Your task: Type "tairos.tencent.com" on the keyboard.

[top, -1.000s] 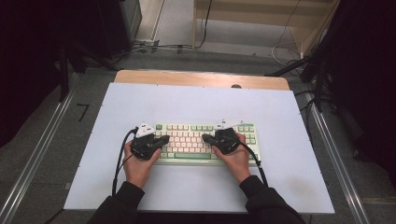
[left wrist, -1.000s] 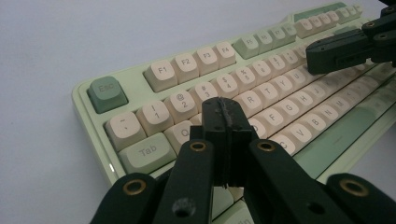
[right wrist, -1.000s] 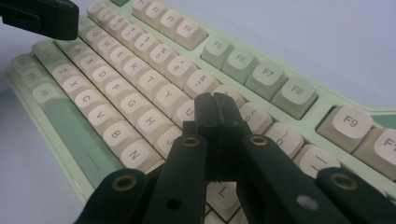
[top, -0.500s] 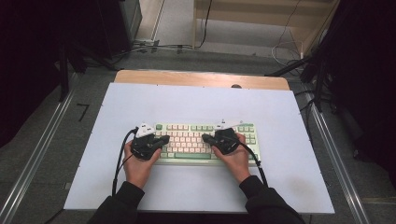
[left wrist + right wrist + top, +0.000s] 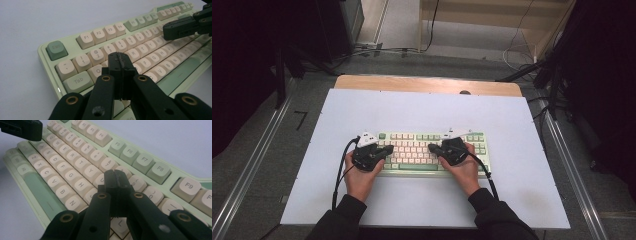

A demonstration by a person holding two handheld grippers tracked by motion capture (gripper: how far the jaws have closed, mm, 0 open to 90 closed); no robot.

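The jaws of the left gripper (image 5: 121, 60) are seen pressed together with no gap between them, and nothing is held; the closed tip is poised over the keyboard (image 5: 412, 159) at its Q and W keys, though contact with a key cannot be judged. The jaws of the right gripper (image 5: 115, 178) are likewise closed on nothing, their tip set above the keyboard's U and I keys, just below the number row. In the high view the left gripper (image 5: 387, 149) is placed over the keyboard's left end and the right gripper (image 5: 432, 148) over its right half, both tips turned inward toward the keyboard's middle and kept apart by a few keys. The keyboard, pale green with cream keys, is laid on the white mat (image 5: 422, 112), toward the mat's near edge. Wide bare mat is left beyond the keyboard's far edge and to either side of it, while only a narrower strip, occupied by the person's hands and sleeves, is left in front of it.
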